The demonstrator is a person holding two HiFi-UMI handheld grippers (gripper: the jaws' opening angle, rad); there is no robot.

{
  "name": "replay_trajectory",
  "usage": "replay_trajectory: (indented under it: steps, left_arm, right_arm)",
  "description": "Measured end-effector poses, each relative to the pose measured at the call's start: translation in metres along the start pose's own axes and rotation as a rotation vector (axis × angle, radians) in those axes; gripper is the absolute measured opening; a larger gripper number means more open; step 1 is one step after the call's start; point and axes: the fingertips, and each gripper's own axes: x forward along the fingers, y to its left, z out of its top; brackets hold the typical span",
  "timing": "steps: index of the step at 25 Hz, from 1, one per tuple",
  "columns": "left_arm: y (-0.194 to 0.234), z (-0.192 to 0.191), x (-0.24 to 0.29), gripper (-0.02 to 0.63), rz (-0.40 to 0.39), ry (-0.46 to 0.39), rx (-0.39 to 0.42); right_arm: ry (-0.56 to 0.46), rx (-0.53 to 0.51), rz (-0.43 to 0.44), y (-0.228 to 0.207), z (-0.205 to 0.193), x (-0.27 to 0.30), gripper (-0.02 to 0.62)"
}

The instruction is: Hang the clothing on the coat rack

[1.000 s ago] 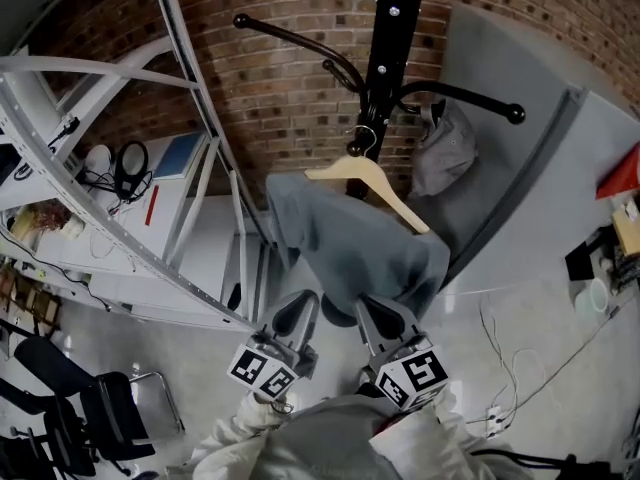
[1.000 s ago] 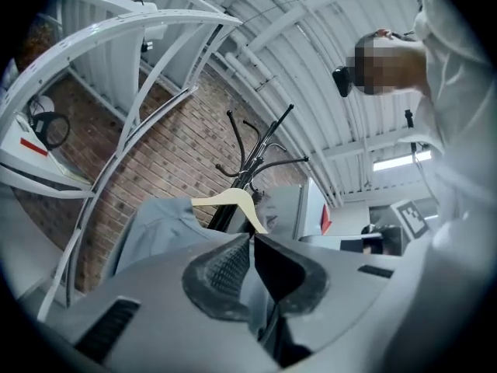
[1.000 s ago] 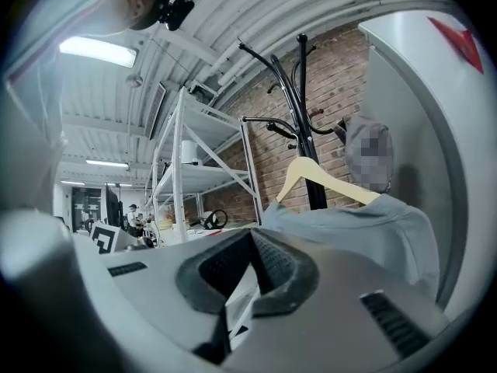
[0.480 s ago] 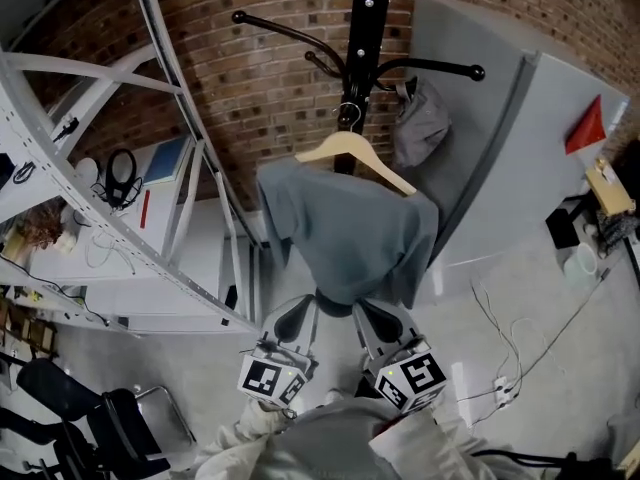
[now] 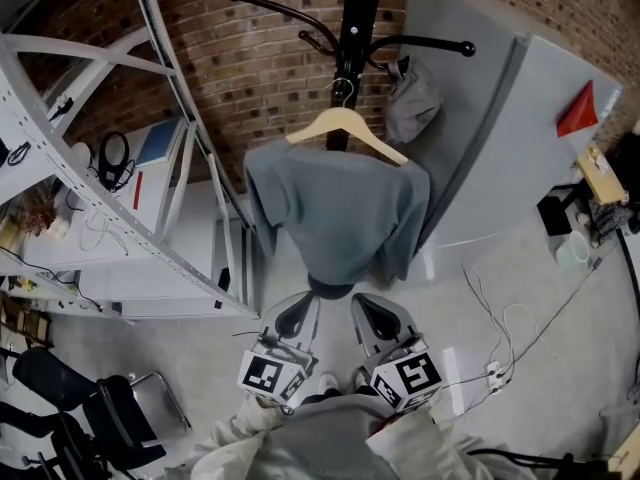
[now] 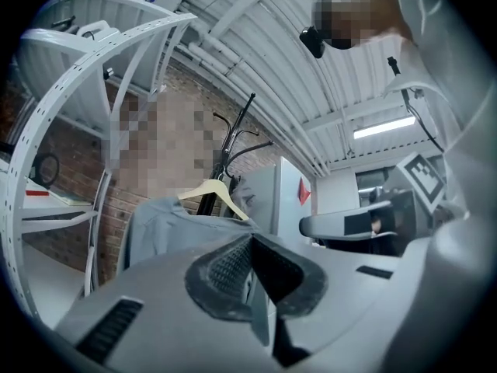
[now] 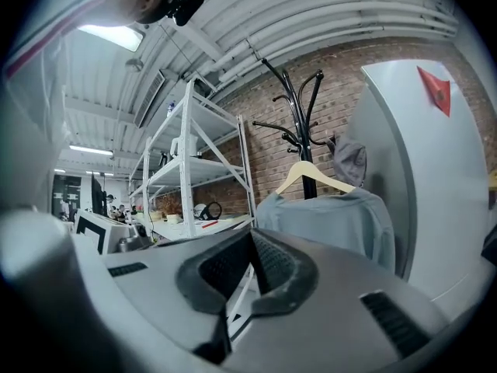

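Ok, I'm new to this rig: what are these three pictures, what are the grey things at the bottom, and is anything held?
There is no robot arm: a person holds a two-jaw gripper in each hand. The head view looks down from the person's head; the left gripper and right gripper are the grey things at its bottom. The two gripper views look along each gripper's own jaws. Both are shut with nothing between them. Ahead, a grey shirt hangs on a wooden hanger hooked on the black coat rack by a brick wall, with white shelves to the left.
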Motion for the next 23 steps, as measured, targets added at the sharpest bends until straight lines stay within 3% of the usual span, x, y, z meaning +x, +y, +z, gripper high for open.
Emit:
replay_trajectory:
  steps: [8,23]
  left_arm:
    - [-0.02,0.006,0.02,0.009,0.018,0.006,0.047]
    - [-0.036,-0.005,0.042,0.009,0.014,0.011,-0.011]
  right_arm:
    - [-0.033,-0.016,0.006,-0.025,0.013,-0.011,0.025]
    - [-0.04,-0.011,0.042,-0.051,0.017,-0.021,0.025]
